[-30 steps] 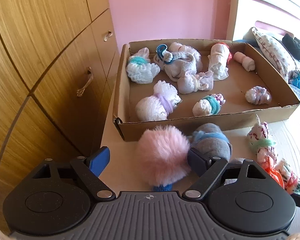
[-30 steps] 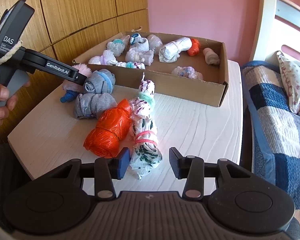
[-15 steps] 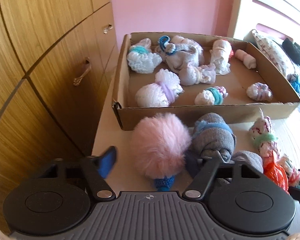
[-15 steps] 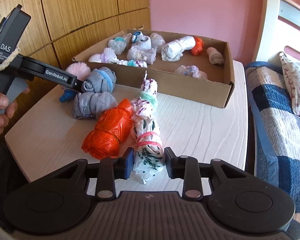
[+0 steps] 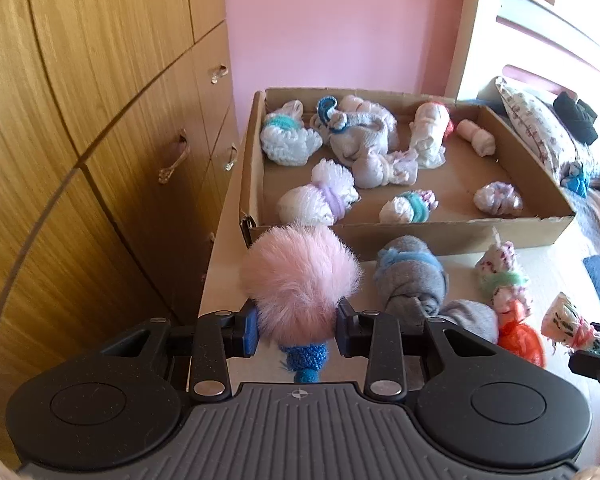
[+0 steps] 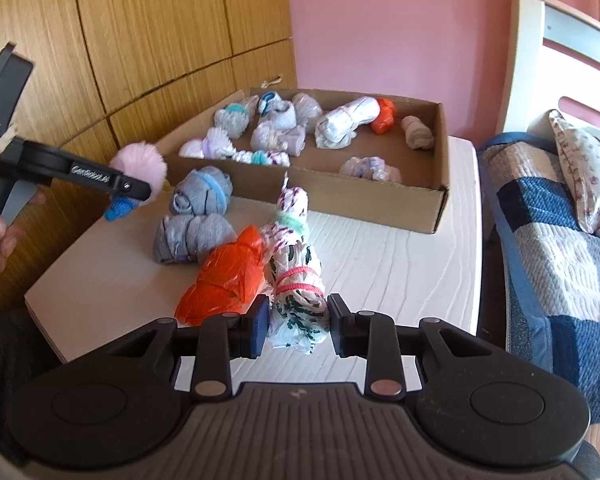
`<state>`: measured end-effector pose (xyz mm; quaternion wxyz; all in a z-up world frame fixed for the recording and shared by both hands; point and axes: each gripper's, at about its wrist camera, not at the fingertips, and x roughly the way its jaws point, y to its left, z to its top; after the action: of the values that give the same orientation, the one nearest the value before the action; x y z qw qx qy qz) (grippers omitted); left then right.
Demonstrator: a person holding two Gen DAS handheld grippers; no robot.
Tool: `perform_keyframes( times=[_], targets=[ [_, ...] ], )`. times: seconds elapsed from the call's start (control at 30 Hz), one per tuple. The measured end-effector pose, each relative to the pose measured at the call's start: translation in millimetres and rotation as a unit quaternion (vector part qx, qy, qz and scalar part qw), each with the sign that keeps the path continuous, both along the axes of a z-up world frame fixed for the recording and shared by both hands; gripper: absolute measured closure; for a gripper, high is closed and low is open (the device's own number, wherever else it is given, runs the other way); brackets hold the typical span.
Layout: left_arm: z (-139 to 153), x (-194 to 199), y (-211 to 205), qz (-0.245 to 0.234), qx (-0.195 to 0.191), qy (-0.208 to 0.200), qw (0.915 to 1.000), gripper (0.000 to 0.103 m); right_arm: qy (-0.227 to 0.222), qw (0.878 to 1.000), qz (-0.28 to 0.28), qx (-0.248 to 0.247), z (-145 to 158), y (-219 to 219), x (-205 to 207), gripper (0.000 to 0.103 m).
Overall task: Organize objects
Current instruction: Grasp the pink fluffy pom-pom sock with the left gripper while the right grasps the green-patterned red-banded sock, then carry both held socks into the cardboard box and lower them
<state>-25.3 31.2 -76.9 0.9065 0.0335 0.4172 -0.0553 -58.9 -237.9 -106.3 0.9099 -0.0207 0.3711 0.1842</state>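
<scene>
My left gripper [image 5: 296, 330] is shut on a fluffy pink pompom with a blue knitted end [image 5: 298, 280] and holds it above the white table, in front of the cardboard box [image 5: 452, 232]; it also shows in the right wrist view [image 6: 140, 168]. My right gripper [image 6: 298, 328] is shut on a white bundle with green marks and a pink band [image 6: 298, 300], lifted slightly off the table. Several rolled sock bundles lie in the box [image 6: 436, 208].
On the table lie two grey sock rolls [image 6: 202, 192] [image 6: 192, 238], an orange bundle [image 6: 224, 276] and a white-purple bundle with a green band [image 6: 290, 216]. Wooden wardrobe doors [image 5: 80, 140] stand at the left, a bed [image 6: 560, 220] at the right.
My left gripper closed on the pink pompom and lifted it. My right gripper closed on the white patterned bundle and raised it slightly.
</scene>
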Motion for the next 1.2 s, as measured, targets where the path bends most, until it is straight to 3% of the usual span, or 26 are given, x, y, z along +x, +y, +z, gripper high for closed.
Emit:
perform_keyframes(
  times=[0.23, 0.4, 0.57, 0.83, 1.2],
  targets=[
    [28, 8, -21, -0.03, 0.006, -0.005, 0.9995, 0.061, -0.018, 1.0, -0.007, 0.018, 31, -16, 18, 0.075],
    [53, 39, -54, -0.064, 0.004, -0.02, 0.9977, 0.061, -0.041, 0.999, -0.001, 0.022, 65, -25, 61, 0.075],
    [63, 79, -96, -0.09, -0.003, -0.018, 0.9958, 0.06, -0.049, 0.999, 0.019, 0.002, 80, -26, 111, 0.075],
    [24, 125, -143, -0.106, 0.001, 0.03, 0.9939, 0.06, -0.03, 0.997, 0.055, -0.044, 59, -27, 170, 0.075],
    [-17, 169, -155, -0.101, 0.018, 0.059, 0.993, 0.06, 0.005, 0.993, 0.095, -0.073, 12, -17, 224, 0.075]
  ],
)
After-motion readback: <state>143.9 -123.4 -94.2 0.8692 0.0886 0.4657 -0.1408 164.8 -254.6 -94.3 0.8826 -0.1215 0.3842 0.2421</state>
